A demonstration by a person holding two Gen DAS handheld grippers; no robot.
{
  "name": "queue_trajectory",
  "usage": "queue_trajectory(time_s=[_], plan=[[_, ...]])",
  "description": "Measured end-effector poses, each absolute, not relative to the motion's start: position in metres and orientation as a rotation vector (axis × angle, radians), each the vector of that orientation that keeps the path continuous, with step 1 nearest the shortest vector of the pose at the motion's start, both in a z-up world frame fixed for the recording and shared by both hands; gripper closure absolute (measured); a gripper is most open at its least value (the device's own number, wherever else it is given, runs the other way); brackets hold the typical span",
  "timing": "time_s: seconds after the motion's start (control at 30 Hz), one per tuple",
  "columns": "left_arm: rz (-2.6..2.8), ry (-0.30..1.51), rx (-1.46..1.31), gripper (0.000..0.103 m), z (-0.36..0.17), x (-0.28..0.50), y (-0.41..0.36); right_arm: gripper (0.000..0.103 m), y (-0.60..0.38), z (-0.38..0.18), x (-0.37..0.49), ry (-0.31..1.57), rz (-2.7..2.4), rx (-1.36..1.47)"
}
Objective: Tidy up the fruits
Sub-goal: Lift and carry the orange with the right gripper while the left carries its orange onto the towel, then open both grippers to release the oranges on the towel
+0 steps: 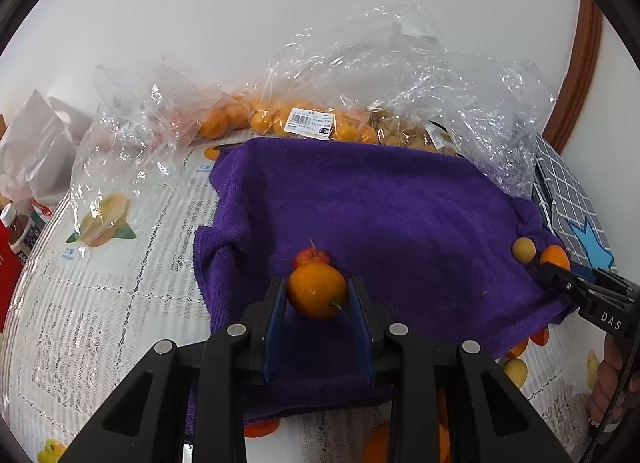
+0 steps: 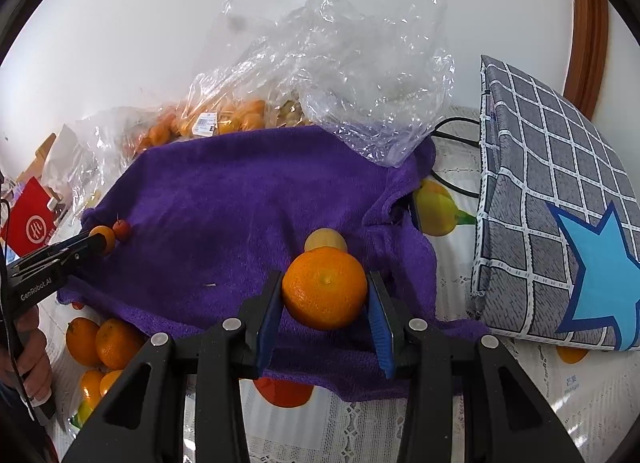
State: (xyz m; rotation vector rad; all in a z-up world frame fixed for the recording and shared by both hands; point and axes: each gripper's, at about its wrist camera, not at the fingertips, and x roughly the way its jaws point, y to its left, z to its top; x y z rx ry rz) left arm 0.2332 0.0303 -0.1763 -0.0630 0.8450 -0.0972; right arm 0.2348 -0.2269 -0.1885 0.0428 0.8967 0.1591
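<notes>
A purple towel [image 1: 400, 207] covers the table middle. My left gripper [image 1: 317, 293] is shut on a small orange kumquat [image 1: 317, 291] just above the towel's front left; a small red fruit [image 1: 310, 257] lies right behind it. My right gripper [image 2: 325, 293] is shut on an orange mandarin [image 2: 325, 287] over the towel's right part, with a round tan fruit [image 2: 325, 241] behind it. In the left wrist view the right gripper [image 1: 560, 269] holds the mandarin [image 1: 555, 255] beside the tan fruit [image 1: 524, 250]. In the right wrist view the left gripper [image 2: 100, 241] holds the kumquat [image 2: 102, 237].
Clear plastic bags [image 1: 320, 119] of orange and tan fruit lie behind the towel. A grey checked pouch with a blue star [image 2: 560, 203] stands at the right. Several loose oranges [image 2: 104, 343] lie at the front left. A bottle [image 1: 18, 231] and a red box [image 2: 34, 223] stand far left.
</notes>
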Motion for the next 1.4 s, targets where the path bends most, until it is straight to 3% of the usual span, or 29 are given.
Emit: queue_trajectory(time_s=[0.9, 1.17, 1.27, 1.4], plan=[[-0.108, 0.874, -0.05, 0.072, -0.182, 0.235, 0.024, 0.061, -0.225, -0.19, 0.237, 0.911, 0.149, 0.027], [-0.13, 0.854, -0.072, 0.072, -0.178, 0.233, 0.024, 0.046, -0.23, -0.182, 0.234, 0.875, 0.149, 0.04], [-0.137, 0.834, -0.079, 0.065, -0.175, 0.23, 0.024, 0.046, -0.23, -0.178, 0.232, 0.858, 0.159, 0.045], [-0.143, 0.818, -0.088, 0.064, -0.172, 0.229, 0.024, 0.041, -0.227, -0.172, 0.227, 0.82, 0.179, 0.046]])
